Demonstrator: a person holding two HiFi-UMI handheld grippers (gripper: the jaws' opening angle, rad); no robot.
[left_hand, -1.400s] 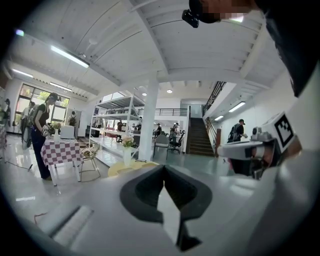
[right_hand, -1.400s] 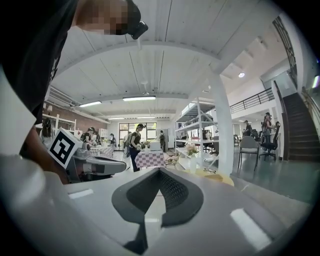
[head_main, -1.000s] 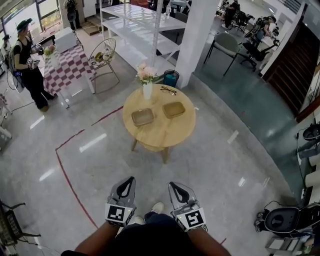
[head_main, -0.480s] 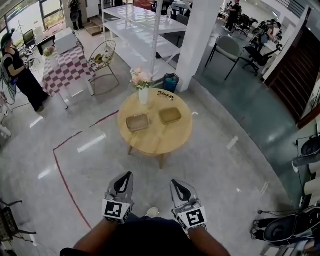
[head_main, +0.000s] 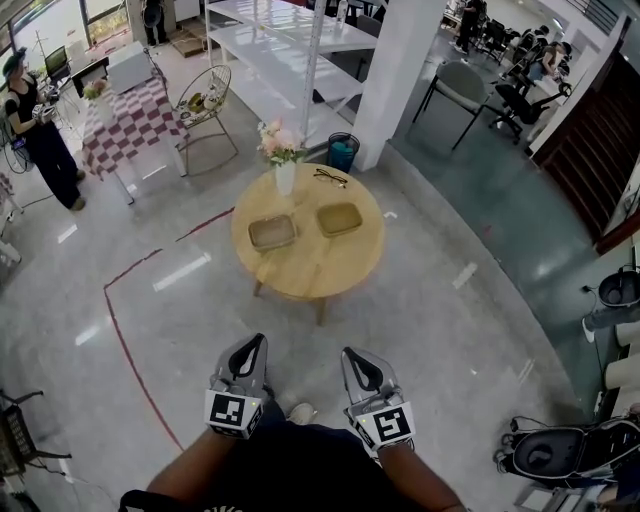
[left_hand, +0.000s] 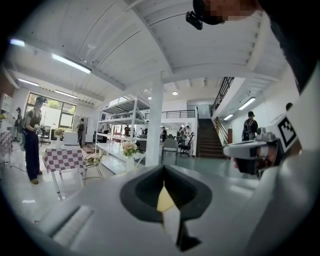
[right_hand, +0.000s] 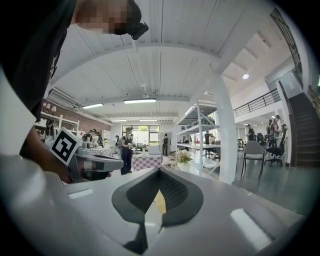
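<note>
My left gripper (head_main: 248, 347) and right gripper (head_main: 358, 360) are held side by side close to my body, above the grey floor. Both point toward a round wooden table (head_main: 300, 275) a few steps ahead. Each has its jaws shut with nothing between them, as the left gripper view (left_hand: 163, 171) and the right gripper view (right_hand: 160, 173) also show. On the table lie two shallow brown trays (head_main: 271, 232) (head_main: 340, 217), a white vase of pink flowers (head_main: 284, 165) and a pair of glasses (head_main: 330, 177).
A white pillar (head_main: 395, 70) and white shelving (head_main: 290, 40) stand behind the table, with a blue bin (head_main: 341, 153) between. At the left are a checked-cloth table (head_main: 130, 125), a wire chair (head_main: 205, 105) and a standing person (head_main: 40, 130). A red line (head_main: 120, 340) marks the floor.
The round table has drifted slightly nearer and to the left in the head view. The person by the checked table has shifted. Both grippers stay shut in the same pose.
</note>
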